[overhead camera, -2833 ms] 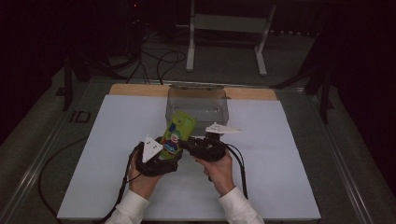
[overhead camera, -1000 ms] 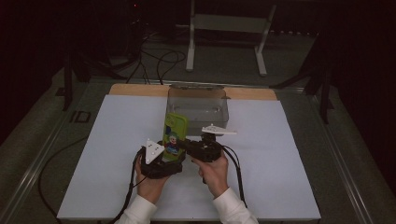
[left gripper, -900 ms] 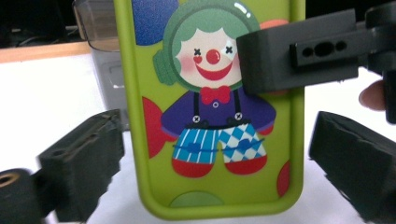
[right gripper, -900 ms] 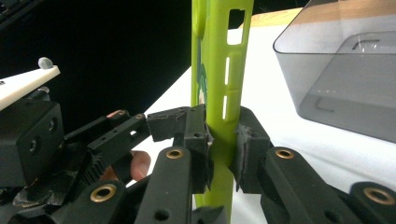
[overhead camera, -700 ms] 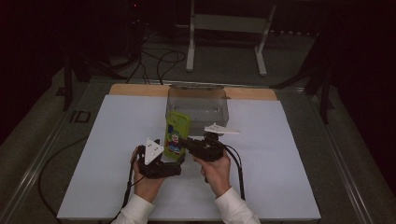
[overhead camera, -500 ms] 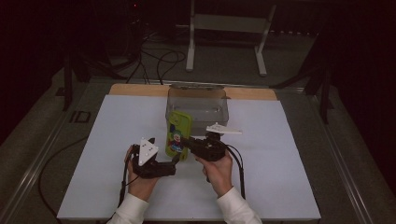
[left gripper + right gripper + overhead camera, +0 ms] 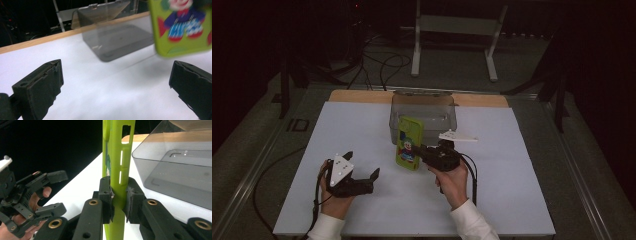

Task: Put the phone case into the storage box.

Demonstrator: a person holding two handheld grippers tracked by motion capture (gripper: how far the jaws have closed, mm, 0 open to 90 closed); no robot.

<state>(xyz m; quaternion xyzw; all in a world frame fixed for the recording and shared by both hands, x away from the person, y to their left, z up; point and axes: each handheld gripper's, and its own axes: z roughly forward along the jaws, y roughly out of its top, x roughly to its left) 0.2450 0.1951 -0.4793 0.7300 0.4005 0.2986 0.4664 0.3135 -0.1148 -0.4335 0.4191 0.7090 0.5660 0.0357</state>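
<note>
Phone case (image 7: 410, 144), lime green with a cartoon clown printed on it, stands on edge above the white table (image 7: 362, 130), just in front of the clear grey bin (image 7: 424, 116) that sits at the table's far middle. The right gripper (image 7: 424, 152) has it: in the right gripper view the two black jaws are closed onto the case's (image 7: 117, 172) side edge, the pads (image 7: 106, 195) pressed against both faces, with the cut-outs in that edge showing above the grip. The bin (image 7: 175, 162) lies just beyond the case in that view, its rounded corner and smoky floor plain to see. The right hand (image 7: 453, 180) comes in from the near edge of the table, nearer than the bin and a little to its right, a white cuff at the wrist. The left gripper (image 7: 362, 176) is well apart from the case, nearer the person and to the bin's left, held low over the table by the left hand (image 7: 332, 197). Its jaws stand wide apart with nothing between them; in the left gripper view the bare table shows in the gap, the case (image 7: 180, 27) hangs at upper right clear of both jaws, and the bin (image 7: 117, 37) lies farther off behind. From the right gripper view the left gripper (image 7: 53, 190) shows off to the side, fingers (image 7: 46, 191) wrapped behind it, likewise spread.
</note>
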